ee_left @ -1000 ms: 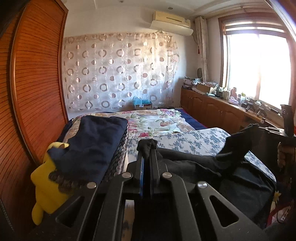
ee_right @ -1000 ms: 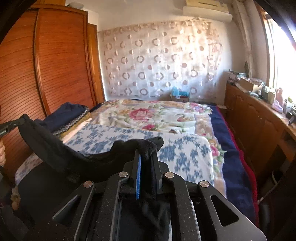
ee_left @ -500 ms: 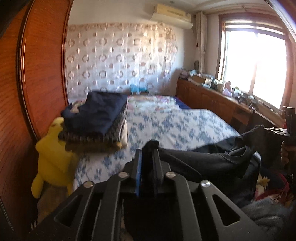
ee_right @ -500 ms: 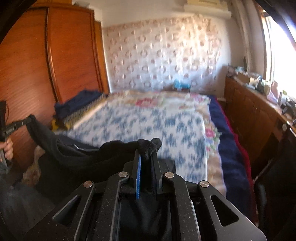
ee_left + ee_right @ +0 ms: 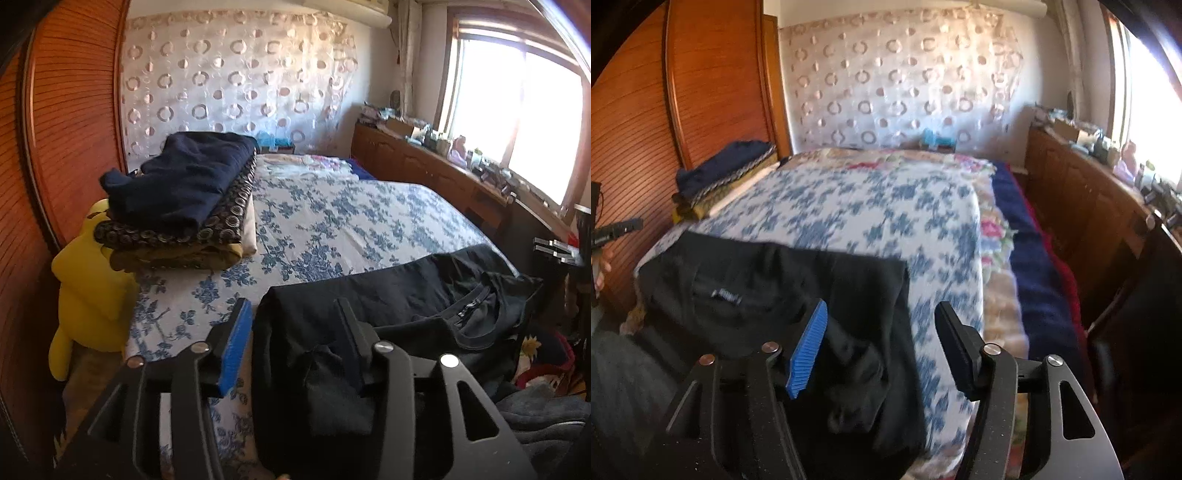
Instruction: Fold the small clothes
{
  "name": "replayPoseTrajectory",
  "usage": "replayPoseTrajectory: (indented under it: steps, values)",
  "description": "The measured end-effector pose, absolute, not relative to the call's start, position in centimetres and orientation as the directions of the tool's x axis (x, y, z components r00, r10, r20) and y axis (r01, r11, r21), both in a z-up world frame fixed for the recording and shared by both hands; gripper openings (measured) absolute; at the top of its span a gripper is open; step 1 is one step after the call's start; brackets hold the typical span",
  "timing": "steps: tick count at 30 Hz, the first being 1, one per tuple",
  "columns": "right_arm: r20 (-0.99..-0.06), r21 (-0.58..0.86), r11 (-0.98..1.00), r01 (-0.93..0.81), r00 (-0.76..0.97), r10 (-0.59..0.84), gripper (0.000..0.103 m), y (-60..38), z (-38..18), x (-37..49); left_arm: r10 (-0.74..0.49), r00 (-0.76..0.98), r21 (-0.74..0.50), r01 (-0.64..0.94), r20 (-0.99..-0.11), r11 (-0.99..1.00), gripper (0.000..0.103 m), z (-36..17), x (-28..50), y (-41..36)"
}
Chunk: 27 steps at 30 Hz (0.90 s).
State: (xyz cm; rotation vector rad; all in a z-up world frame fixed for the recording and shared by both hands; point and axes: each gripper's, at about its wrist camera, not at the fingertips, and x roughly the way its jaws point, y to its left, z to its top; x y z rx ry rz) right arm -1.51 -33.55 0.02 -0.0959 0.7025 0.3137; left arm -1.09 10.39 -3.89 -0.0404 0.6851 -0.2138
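My left claw was opening over the black shirt lying at lower centre, my right claw opening likewise, pads off it, bedspread bare mid-frame, folded pile upper left.

We see a bedroom around a large bed with a white cover printed in blue flowers. Left of the bed stands a reddish wooden wardrobe with slatted doors. Behind the bed a pale curtain with ring patterns covers the wall. Right of the bed a long wooden counter carries many small things, and above it a bright window gives strong daylight.
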Motion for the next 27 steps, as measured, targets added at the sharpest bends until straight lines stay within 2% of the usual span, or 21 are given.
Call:
replayPoseTrajectory:
  steps: [5, 13, 19, 22, 26, 27]
  values:
    - [-0.662, 0.002, 0.941, -0.337, 0.706, 0.254, 0.075, -32.3, -0.7, 2.0, -0.203, 0.718, -0.095, 0.188, -0.666, 0.977, 0.048, -5.2, 1.4, 10.1]
    - [-0.737, 0.038, 0.94, -0.34, 0.625, 0.256, 0.075, -31.5, -4.5, 7.7, -0.17, 0.662, -0.086, 0.159, -0.73, 0.984, 0.048, -7.8, 5.2, 11.2]
    - [-0.77, 0.064, 0.936, -0.347, 0.579, 0.267, 0.075, -31.1, -5.9, 8.8, -0.212, 0.594, -0.137, 0.168, -0.776, 0.976, 0.048, -10.2, 6.4, 11.5]
    - [-0.788, 0.067, 0.935, -0.348, 0.557, 0.263, 0.075, -30.9, -6.8, 9.0, -0.215, 0.601, -0.142, 0.168, -0.769, 0.976, 0.048, -10.1, 6.2, 11.6]
    - [-0.787, 0.09, 0.931, -0.354, 0.547, 0.284, 0.066, -31.0, -6.9, 9.0, -0.211, 0.593, -0.129, 0.178, -0.778, 0.976, 0.047, -9.8, 6.0, 11.2]
    - [-0.787, 0.088, 0.93, -0.357, 0.547, 0.284, 0.065, -30.9, -6.9, 8.8, -0.213, 0.592, -0.123, 0.188, -0.777, 0.974, 0.044, -9.8, 6.0, 10.9]
